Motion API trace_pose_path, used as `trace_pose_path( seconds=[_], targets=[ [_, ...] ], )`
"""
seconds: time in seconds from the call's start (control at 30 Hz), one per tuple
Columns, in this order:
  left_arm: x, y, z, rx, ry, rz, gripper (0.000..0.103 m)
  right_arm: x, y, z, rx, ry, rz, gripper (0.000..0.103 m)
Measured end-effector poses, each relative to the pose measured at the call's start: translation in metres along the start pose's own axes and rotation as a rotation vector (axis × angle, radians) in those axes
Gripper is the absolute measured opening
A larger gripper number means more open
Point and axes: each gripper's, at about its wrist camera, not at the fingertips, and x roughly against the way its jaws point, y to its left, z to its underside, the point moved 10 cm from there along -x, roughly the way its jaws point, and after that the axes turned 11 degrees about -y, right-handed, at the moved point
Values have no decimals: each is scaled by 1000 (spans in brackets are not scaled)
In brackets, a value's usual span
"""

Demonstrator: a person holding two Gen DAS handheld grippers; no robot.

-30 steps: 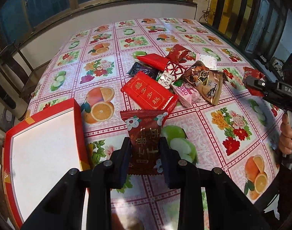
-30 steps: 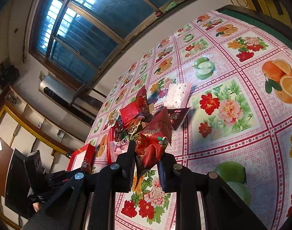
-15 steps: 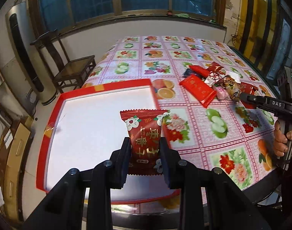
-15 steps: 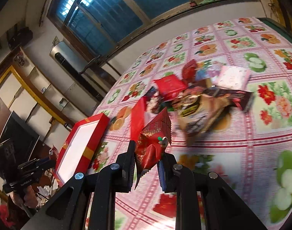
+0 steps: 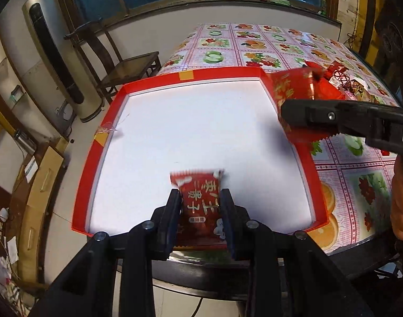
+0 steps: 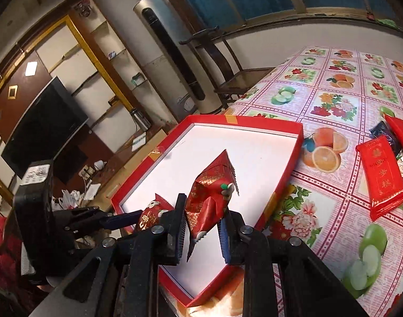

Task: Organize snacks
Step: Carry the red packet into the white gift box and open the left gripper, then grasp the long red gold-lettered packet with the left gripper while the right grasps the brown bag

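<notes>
Your left tool (image 5: 200, 206): clamps red snack packet (image 5: 200, 198) over red tray (image 5: 101, 137) | your right tool (image 6: 202, 222): clamps crumpled red pouch (image 6: 210, 198) above tray

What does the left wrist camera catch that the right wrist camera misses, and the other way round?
Only the left wrist view shows the front of the red packet in the left hand-held gripper, and the person's hand at the right edge.

Only the right wrist view shows the television, the wall shelves and the flat red packet lying on the tablecloth.

Both show the red tray with its white floor, the wooden chair, the tall air conditioner, and the folded red packet in the right hand-held gripper.
</notes>
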Motion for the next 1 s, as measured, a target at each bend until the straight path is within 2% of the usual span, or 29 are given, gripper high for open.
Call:
trace_pose_path(
  seconds=[0.07, 0.1, 0.13, 0.23, 0.33, 0.47, 0.57, 0.67, 0.83, 0.9, 1.0],
  targets=[
    [3, 10, -1, 8, -13, -29, 36, -1, -1, 2, -3, 5, 1, 33],
    [5, 14, -3, 20, -23, -34, 44, 0, -4, 2, -14, -2, 3, 40],
    [8, 17, -4, 32, -32, -37, 52, 4, -10, 0, -26, -16, 11, 42],
    [15, 15, -10, 41, -56, -31, 54, 19, -35, -7, -64, -55, 52, 43],
    [21, -2, -20, 41, -81, 8, 57, 40, -73, -13, -75, -87, 136, 43],
    [26, -41, -40, 24, -114, 78, 66, 83, -146, -20, -137, -131, 260, 43],
    [25, -73, -58, 7, -120, 117, 66, 117, -196, -29, -166, -155, 350, 43],
    [17, -103, -80, 21, -110, 150, 66, 136, -240, -32, -159, -138, 450, 43],
    [-14, -148, -115, 121, -43, 206, 67, 135, -274, -25, -182, -122, 469, 43],
    [-34, -162, -122, 167, 14, 201, 67, 132, -276, -17, -187, -109, 438, 43],
    [-63, -180, -131, 230, 76, 190, 67, 131, -274, -16, -130, -98, 450, 43]
  ],
)
